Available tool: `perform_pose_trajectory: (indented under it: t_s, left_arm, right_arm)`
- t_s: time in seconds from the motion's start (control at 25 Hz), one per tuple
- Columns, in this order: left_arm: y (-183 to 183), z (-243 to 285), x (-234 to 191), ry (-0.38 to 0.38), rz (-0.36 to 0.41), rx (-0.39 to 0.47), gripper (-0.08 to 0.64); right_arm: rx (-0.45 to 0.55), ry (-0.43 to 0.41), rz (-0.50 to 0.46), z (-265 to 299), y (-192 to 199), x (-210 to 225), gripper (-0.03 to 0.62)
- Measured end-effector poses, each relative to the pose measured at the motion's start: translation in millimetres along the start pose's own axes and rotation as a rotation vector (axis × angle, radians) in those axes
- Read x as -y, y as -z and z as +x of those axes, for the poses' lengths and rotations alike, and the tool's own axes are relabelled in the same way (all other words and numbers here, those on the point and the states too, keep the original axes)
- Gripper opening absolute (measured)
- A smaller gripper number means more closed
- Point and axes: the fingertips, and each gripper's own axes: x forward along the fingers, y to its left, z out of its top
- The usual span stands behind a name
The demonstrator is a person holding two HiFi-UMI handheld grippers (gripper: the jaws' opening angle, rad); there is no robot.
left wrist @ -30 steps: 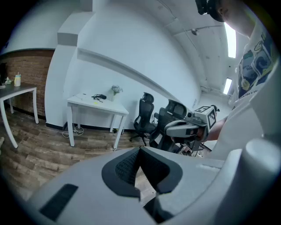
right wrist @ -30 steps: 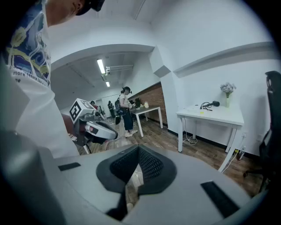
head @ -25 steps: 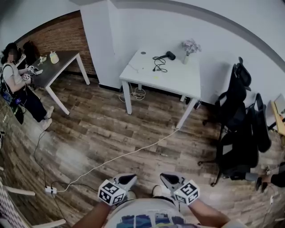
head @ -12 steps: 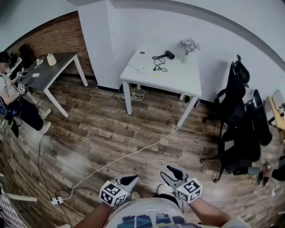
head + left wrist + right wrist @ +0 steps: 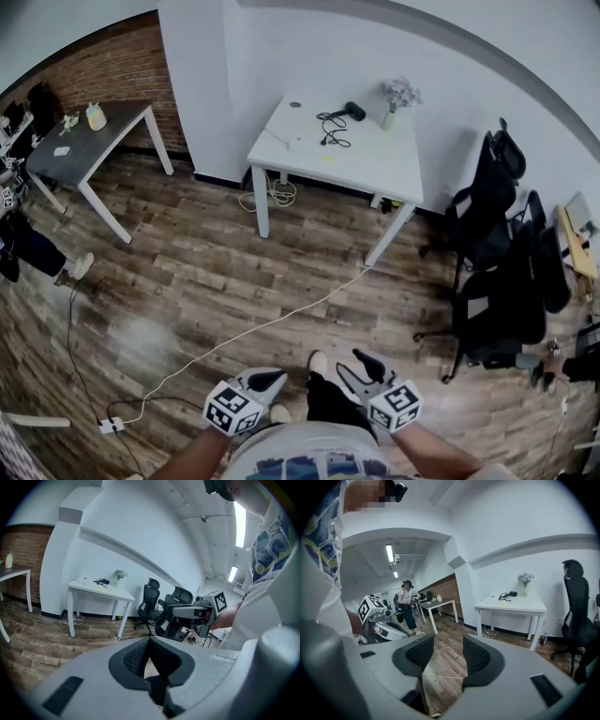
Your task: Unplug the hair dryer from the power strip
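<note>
Wood floor, two tables (one dryer), left gripper closed, right gripper opening empty

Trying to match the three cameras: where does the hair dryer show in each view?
Head view: hair dryer, top centre, on the white table.
Left gripper view: hair dryer left of centre, small, on that table.
Right gripper view: right of centre, on that table.
Shared landmark: the vase of flowers beside it.

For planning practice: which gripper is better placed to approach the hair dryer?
Right, probably: the right gripper is empty, jaws opening; the left gripper is shut. Both are far from the hair dryer.
</note>
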Motion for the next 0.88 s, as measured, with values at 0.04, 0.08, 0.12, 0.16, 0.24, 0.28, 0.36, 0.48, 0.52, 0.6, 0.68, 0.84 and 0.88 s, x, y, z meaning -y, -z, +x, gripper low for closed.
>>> perform_pose_trajectory:
  t_s: [0.04, 0.08, 0.12, 0.16, 0.24, 0.28, 0.36, 0.48, 0.52, 0.6, 0.68, 0.84, 0.88]
  left_arm:
    - [-4, 6, -6, 0.003, 0.001, 0.000, 0.003]
    - [-7, 13, -13, 0.004, 0.005, -0.005, 0.003]
    - [-11, 21, -21, 0.005, 0.009, -0.012, 0.003]
    - [-16, 28, -29, 0.005, 0.012, -0.018, 0.003]
    - [-30, 44, -46, -0.001, 0.015, -0.028, 0.003]
    - [-40, 52, -55, -0.009, 0.013, -0.030, 0.003]
    - [-64, 67, -70, -0.028, 0.009, -0.032, 0.003]
    - [-104, 93, -92, -0.048, 0.026, -0.043, 0.003]
    - [-117, 102, -102, -0.056, 0.028, -0.045, 0.003]
    - [-140, 122, -118, -0.069, 0.025, -0.041, 0.003]
    - [-161, 143, -128, -0.073, 0.034, -0.036, 0.003]
    - [-189, 178, -146, -0.077, 0.056, -0.042, 0.003]
    - [-193, 185, -150, -0.077, 0.054, -0.045, 0.003]
  right_arm:
    - [0.004, -0.002, -0.002, 6, -3, 8, 0.190]
    - [0.008, -0.005, -0.001, 14, -6, 16, 0.183]
    - [0.007, -0.010, 0.001, 23, -9, 25, 0.181]
    - [0.002, -0.015, 0.002, 33, -10, 34, 0.179]
    - [-0.014, -0.025, -0.001, 54, -15, 55, 0.175]
    - [-0.020, -0.033, -0.003, 65, -21, 66, 0.175]
    - [-0.016, -0.057, -0.005, 84, -38, 89, 0.169]
    - [0.005, -0.091, -0.009, 106, -68, 123, 0.156]
    - [0.003, -0.096, -0.012, 112, -76, 135, 0.153]
    - [0.005, -0.098, -0.010, 124, -87, 162, 0.143]
    - [0.019, -0.095, 0.001, 131, -94, 189, 0.141]
    - [0.037, -0.102, 0.025, 146, -100, 227, 0.132]
    - [0.035, -0.104, 0.033, 149, -100, 233, 0.127]
